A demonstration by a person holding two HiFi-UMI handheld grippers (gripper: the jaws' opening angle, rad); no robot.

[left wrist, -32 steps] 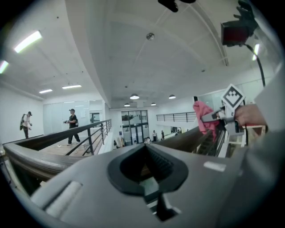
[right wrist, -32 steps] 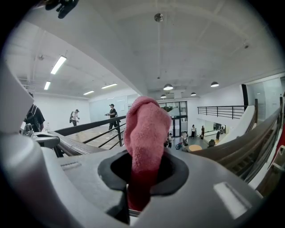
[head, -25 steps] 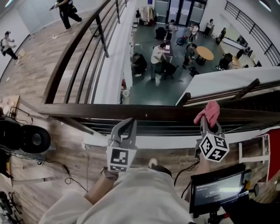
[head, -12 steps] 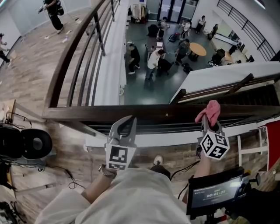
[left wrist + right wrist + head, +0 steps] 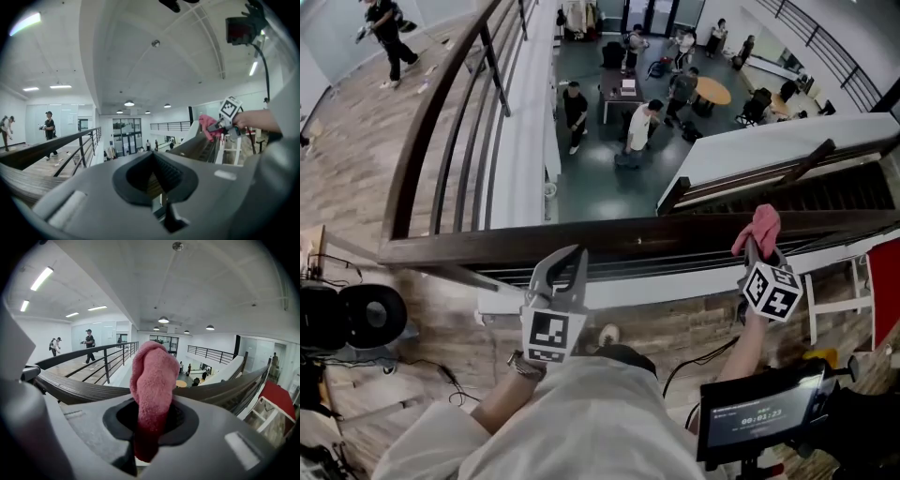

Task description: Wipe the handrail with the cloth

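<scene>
A dark wooden handrail runs across the head view. My right gripper is shut on a pink cloth, which rests against the rail's top at the right. In the right gripper view the cloth stands up out of the jaws, with the handrail just behind it. My left gripper hovers just short of the rail near its middle, shut on nothing. The left gripper view also catches the cloth off to the right.
Beyond the rail is a drop to a lower floor with people and a round table. A second railing runs away at the left. Black gear sits on the floor at left, a monitor at bottom right.
My right gripper has carried the cloth a little to the right along the handrail. The left gripper has kept its place, and the head view has swung slightly.
</scene>
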